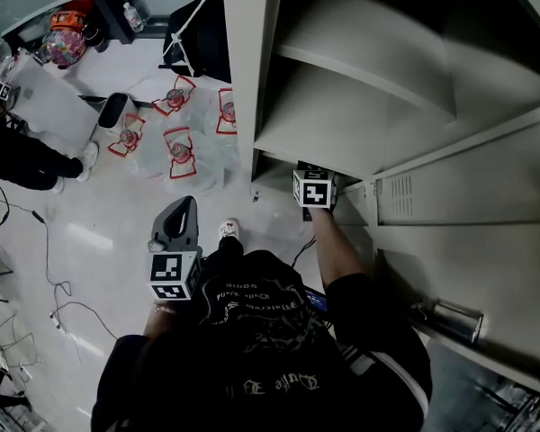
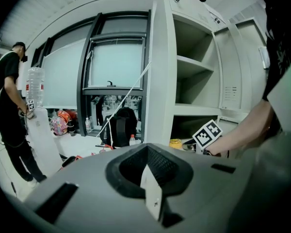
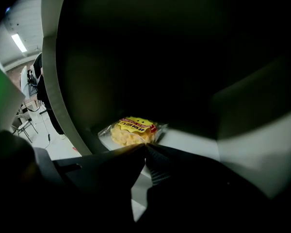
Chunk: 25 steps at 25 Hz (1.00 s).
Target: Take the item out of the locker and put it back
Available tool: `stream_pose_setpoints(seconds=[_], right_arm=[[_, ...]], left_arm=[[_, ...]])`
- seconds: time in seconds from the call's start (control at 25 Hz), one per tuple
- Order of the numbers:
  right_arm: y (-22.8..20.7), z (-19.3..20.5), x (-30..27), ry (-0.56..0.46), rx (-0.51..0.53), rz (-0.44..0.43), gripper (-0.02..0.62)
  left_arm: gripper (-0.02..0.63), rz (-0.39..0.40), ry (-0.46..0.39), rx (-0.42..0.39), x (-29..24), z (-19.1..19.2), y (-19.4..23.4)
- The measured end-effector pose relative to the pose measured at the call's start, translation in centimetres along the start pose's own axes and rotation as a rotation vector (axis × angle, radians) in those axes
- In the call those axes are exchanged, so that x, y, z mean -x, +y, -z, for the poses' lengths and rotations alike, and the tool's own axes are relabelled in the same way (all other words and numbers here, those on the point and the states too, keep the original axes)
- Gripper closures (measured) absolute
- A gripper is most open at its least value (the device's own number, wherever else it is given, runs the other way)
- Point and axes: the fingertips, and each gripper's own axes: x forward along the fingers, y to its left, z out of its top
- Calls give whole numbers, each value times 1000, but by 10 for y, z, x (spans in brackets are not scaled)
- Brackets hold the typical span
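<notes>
"Yellow under clear film, the snack packet [image 3: 133, 131]: where does it lie?"

"On the compartment floor [image 3: 199, 140] low in the locker [image 1: 252, 79], near the front left corner, not yet out."

"And which way from the right gripper [image 3: 145, 147]?"

"Straight ahead of the tips, a touch to the left. Its long side runs across the jaws' line, so its near edge faces them squarely. The jaws stand together with their tips at that edge. They seem to nip the wrapper film there, though the dark makes the bite hard to confirm."

"The left gripper [image 1: 185, 207]?"

"Well apart, outside the locker, jaws together on nothing. The right hand is plainly the nearer."

"So the coming move?"

"Likely a pull straight back toward the opening, along the jaws' own line. A thin hold on film could slip if the packet drags."
</notes>
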Motion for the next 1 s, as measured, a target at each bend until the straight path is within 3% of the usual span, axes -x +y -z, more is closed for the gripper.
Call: stream_pose_setpoints(seconds=[0.52,1.0], right_arm=[[2,0,31,-51,-63,55,591],[26,9,92,-117,-54,36,591]], left_arm=[[600,34,-13,35,5,1,-15],[600,74,-8,78,13,16,-40]])
